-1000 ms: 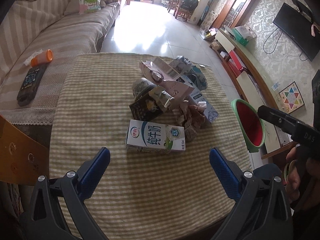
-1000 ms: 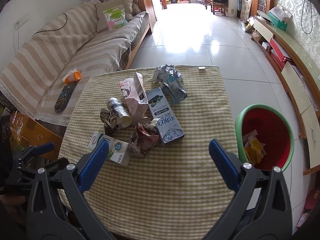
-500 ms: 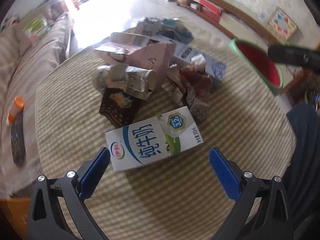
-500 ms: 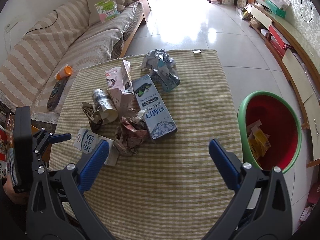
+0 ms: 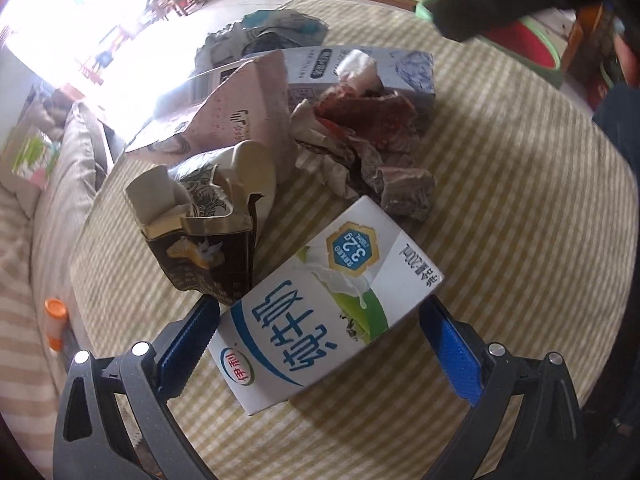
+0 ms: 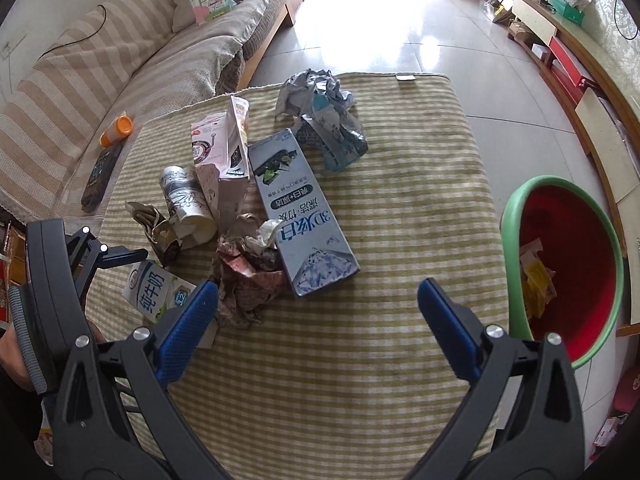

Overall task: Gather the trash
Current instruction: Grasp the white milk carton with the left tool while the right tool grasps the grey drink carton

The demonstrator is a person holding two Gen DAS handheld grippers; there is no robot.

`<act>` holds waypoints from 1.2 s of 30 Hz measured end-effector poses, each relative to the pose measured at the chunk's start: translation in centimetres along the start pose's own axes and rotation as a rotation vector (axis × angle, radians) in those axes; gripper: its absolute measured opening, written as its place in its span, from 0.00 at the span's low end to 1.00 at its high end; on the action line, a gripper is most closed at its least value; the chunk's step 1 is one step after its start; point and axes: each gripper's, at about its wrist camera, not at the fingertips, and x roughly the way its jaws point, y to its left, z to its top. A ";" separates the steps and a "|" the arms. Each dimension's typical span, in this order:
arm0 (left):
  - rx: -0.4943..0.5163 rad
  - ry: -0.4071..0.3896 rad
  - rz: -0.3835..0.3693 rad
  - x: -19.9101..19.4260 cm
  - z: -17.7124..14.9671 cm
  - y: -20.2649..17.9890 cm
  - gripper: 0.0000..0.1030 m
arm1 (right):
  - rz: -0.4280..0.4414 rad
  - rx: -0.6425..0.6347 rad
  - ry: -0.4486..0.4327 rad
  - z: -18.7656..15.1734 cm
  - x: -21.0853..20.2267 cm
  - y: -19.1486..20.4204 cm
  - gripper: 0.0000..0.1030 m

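Note:
A white and blue milk carton [image 5: 320, 308] lies flat on the checked tablecloth [image 5: 520, 240]; it also shows in the right wrist view [image 6: 154, 294]. My left gripper [image 5: 320, 332] is open, its blue pads on either side of the carton's near end, apart from it. Behind the carton lie a torn dark box [image 5: 204, 236], crumpled wrappers [image 5: 360, 148], a pink box [image 5: 240, 116] and a grey toothpaste box [image 6: 300, 216]. My right gripper [image 6: 318, 320] is open and empty above the cloth's near part. The red bin with a green rim [image 6: 560, 264] stands right of the table.
A striped sofa [image 6: 120, 72] runs along the left, with a remote [image 6: 98, 176] and an orange-capped bottle [image 6: 116, 130] on it. A crumpled grey bag [image 6: 320, 108] lies at the cloth's far side. Low shelving [image 6: 568, 52] lines the right wall.
My left gripper has moved forward and down, so the milk carton now lies between its open pads. My right gripper has shifted slightly forward over the table.

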 end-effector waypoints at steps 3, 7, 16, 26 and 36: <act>0.063 0.008 0.067 0.4 0.0 -1.3 0.92 | 0.001 -0.004 0.008 0.3 0.7 0.1 0.95; 0.063 0.000 0.081 0.4 0.0 -2.0 0.92 | 0.005 -0.009 0.015 0.5 1.1 0.3 0.95; 0.000 0.022 -0.050 -1.3 -0.3 -1.3 0.90 | 0.010 0.003 0.015 0.5 1.3 0.1 0.95; -0.225 0.067 -0.222 -2.5 -1.2 2.2 0.82 | 0.011 -0.039 0.017 1.3 1.7 1.1 0.95; -0.116 0.108 -0.155 0.3 -1.8 1.2 0.77 | -0.004 -0.026 0.029 1.4 2.4 0.2 0.95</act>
